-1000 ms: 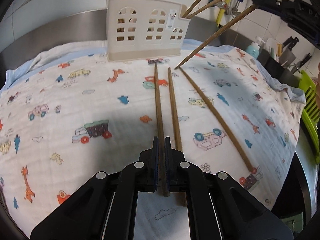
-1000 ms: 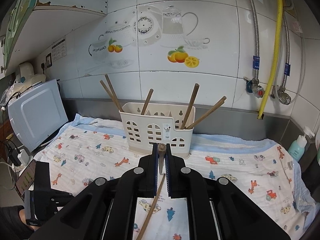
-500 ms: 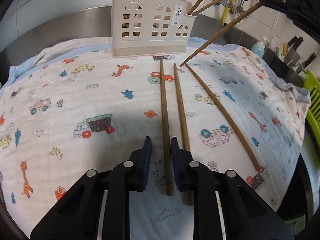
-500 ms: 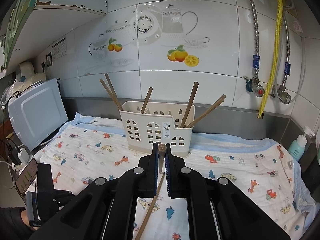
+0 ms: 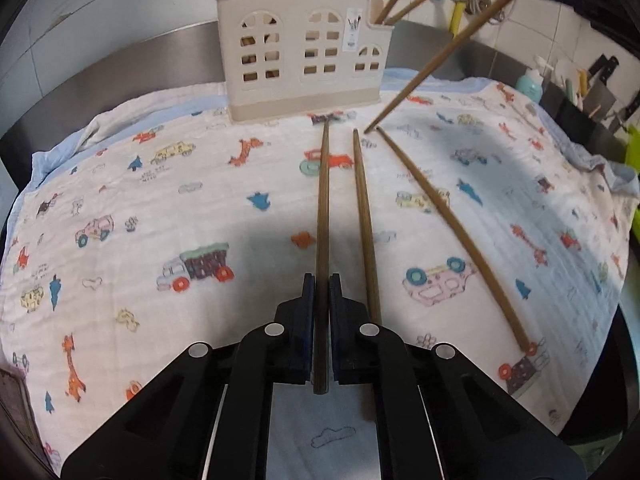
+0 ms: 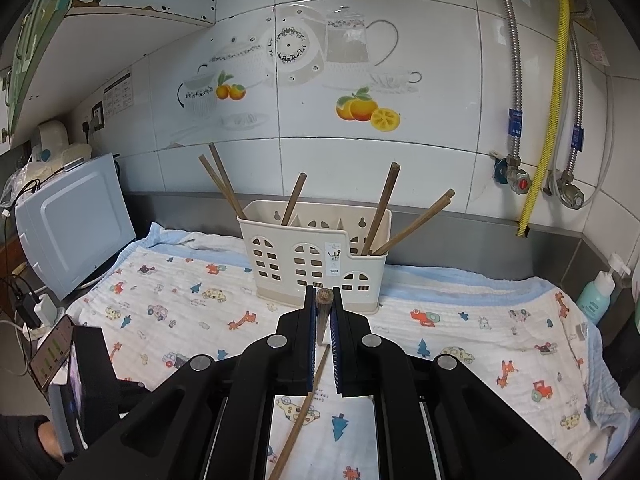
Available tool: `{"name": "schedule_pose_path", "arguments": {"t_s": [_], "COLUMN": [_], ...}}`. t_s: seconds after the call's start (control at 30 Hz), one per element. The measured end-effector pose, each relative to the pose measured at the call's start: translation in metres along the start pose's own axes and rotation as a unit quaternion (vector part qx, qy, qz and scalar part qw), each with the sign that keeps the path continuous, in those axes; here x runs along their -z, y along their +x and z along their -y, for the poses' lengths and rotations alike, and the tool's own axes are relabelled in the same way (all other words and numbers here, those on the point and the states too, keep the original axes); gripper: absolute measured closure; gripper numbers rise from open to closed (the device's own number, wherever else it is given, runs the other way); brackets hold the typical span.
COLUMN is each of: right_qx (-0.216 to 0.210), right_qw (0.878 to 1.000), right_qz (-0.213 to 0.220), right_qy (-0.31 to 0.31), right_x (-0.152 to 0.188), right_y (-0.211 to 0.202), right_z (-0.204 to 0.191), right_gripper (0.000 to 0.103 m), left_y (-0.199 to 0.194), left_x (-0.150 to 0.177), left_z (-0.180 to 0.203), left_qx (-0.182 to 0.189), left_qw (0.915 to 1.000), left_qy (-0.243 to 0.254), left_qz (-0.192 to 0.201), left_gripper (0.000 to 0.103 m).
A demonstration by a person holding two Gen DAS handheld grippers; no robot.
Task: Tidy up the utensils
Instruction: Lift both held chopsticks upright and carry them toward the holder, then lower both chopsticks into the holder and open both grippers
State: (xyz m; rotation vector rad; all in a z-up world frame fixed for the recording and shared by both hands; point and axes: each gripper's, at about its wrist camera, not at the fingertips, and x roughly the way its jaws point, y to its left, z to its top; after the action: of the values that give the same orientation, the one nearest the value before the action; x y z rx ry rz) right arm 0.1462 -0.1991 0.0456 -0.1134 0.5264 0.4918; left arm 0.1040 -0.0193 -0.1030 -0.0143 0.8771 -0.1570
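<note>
In the left wrist view my left gripper (image 5: 321, 280) is closing its jaws on the thick end of a brown chopstick (image 5: 323, 200), and its pads press on it. That chopstick lies along the printed cloth (image 5: 160, 200) towards the cream holder (image 5: 304, 52). Beside it lie a second chopstick (image 5: 364, 220) and a third chopstick (image 5: 448, 232). My right gripper (image 6: 323, 300) is shut on a fourth chopstick (image 6: 300, 420), which slants down with its tip near the cloth (image 6: 460, 344). The holder (image 6: 316, 264) has several chopsticks standing in it.
A white appliance (image 6: 76, 220) and a phone (image 6: 52, 348) are at the left. A soap bottle (image 6: 596, 292), pipes and valves (image 6: 516, 176) are at the right wall. Knives (image 5: 600, 88) and a green rack (image 5: 632, 148) stand beyond the cloth's right edge.
My left gripper opened around the chopstick half a second ago and has shut on it again, a little closer to the holder. The right gripper and its chopstick have not moved.
</note>
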Motion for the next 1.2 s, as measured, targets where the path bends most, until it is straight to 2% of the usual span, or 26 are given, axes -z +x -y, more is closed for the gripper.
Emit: {"name": "schedule_pose_path", "arguments": {"t_s": [0.2,0.37,0.53,0.77,0.9,1.2], "right_qx": [-0.006,-0.011,-0.016,-0.023,-0.025,-0.031], "right_qw": [1.0,1.0,1.0,1.0,1.0,0.999], "right_qz": [0.0,0.001,0.001,0.005,0.016,0.043], "right_qy": [0.009,0.013,0.016,0.015,0.008,-0.008], "right_x": [-0.006,-0.011,-0.016,-0.026,-0.038,-0.092], "right_y": [0.001,0.002,0.005,0.005,-0.003,-0.018], "right_z": [0.004,0.006,0.005,0.006,0.008,0.015], "right_gripper": [0.096,0.096,0.096,0.096,0.096,0.097], "left_y": [-0.027,-0.047,-0.052,-0.061,-0.072,-0.093], "left_x": [-0.02,-0.036,-0.05,-0.066,-0.078,-0.115], "left_z": [-0.012,-0.017,-0.013,-0.011,-0.011,-0.014], "left_qx": [0.038,0.054,0.062,0.068,0.059,0.052], "left_qw": [0.9979,0.9933,0.9892,0.9869,0.9866,0.9844], "left_qy": [-0.026,-0.03,-0.022,-0.013,-0.002,0.017], "left_qz": [0.046,0.098,0.131,0.146,0.152,0.167], "left_gripper": [0.097,0.097,0.097,0.097,0.098,0.098]}}
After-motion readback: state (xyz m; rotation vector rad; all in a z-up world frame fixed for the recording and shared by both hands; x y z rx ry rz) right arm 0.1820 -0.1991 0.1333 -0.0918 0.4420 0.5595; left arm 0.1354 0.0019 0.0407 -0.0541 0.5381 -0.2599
